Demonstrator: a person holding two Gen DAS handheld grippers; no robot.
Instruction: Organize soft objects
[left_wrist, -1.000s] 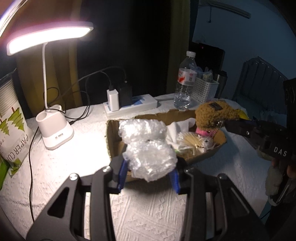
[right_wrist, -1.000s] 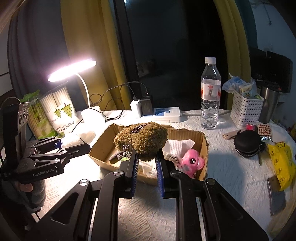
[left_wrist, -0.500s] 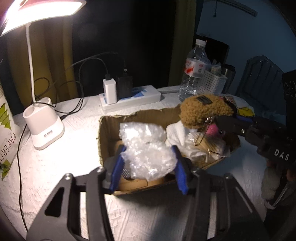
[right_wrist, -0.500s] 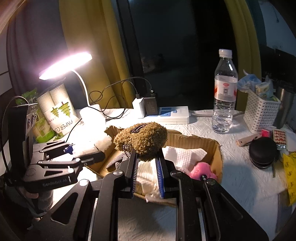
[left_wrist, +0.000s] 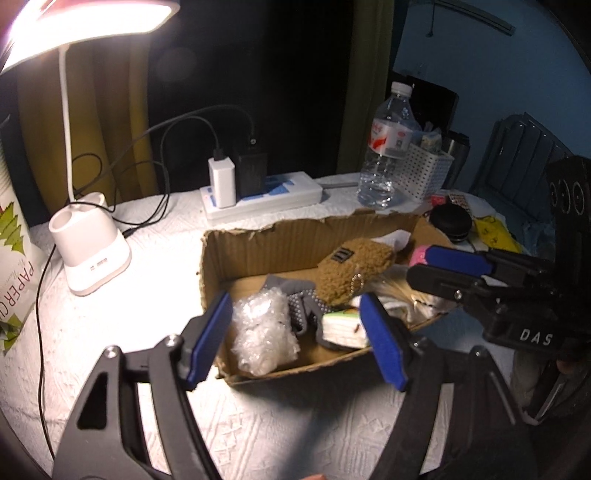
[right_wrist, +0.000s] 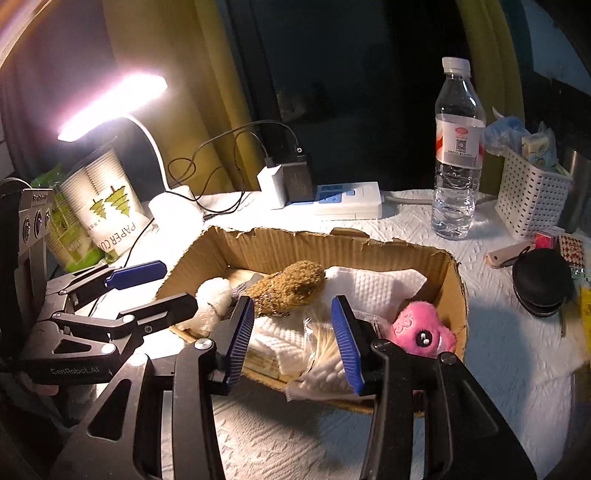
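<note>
A torn cardboard box (left_wrist: 258, 251) (right_wrist: 452, 295) sits on the white-covered table. Inside lie a wad of bubble wrap (left_wrist: 264, 334), a brown fuzzy plush (left_wrist: 351, 273) (right_wrist: 291, 286), a grey dotted glove (left_wrist: 299, 295), a tissue pack (left_wrist: 343, 328), white paper towel (right_wrist: 369, 288), a pink plush (right_wrist: 421, 332) and a bag of cotton swabs (right_wrist: 325, 354). My left gripper (left_wrist: 299, 339) is open and empty just above the box's near-left end, over the bubble wrap; it also shows in the right wrist view (right_wrist: 155, 288). My right gripper (right_wrist: 291, 341) is open and empty over the box's near side; the left wrist view shows it too (left_wrist: 439, 269).
A lit desk lamp (left_wrist: 88, 251) stands left. A power strip with chargers (left_wrist: 258, 195), a water bottle (right_wrist: 458, 155), a white basket (right_wrist: 532, 199), a black round case (right_wrist: 539, 280) and a paper-cup sleeve (right_wrist: 107, 206) surround the box.
Both grippers opened. The bubble wrap dropped from my left gripper into the box's left end, and the brown plush dropped from my right gripper into the box's middle.
</note>
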